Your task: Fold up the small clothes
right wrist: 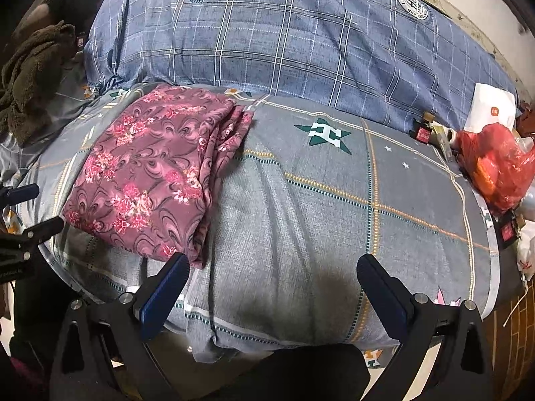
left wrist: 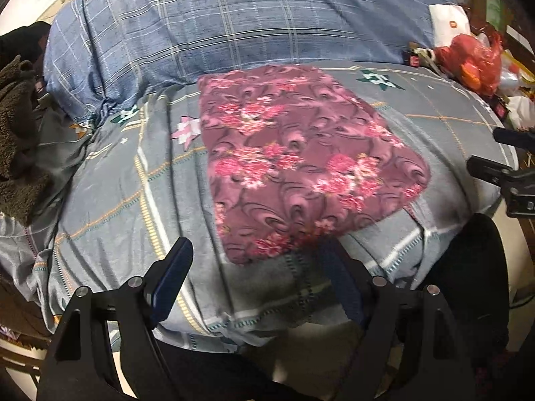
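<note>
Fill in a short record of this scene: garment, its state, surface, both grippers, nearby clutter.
garment: floral maroon cloth
state: folded into a flat stack, layered edges showing on its right side
surface: grey checked bedsheet
left gripper: open, empty, near the cloth's front edge
right gripper: open, empty, over bare sheet
clutter: red plastic bag, brown fleece

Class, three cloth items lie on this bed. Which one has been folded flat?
The maroon floral garment, a neat flat rectangle on the grey bedsheet. The brown fleece item lies crumpled, and the blue plaid quilt is bunched behind.
</note>
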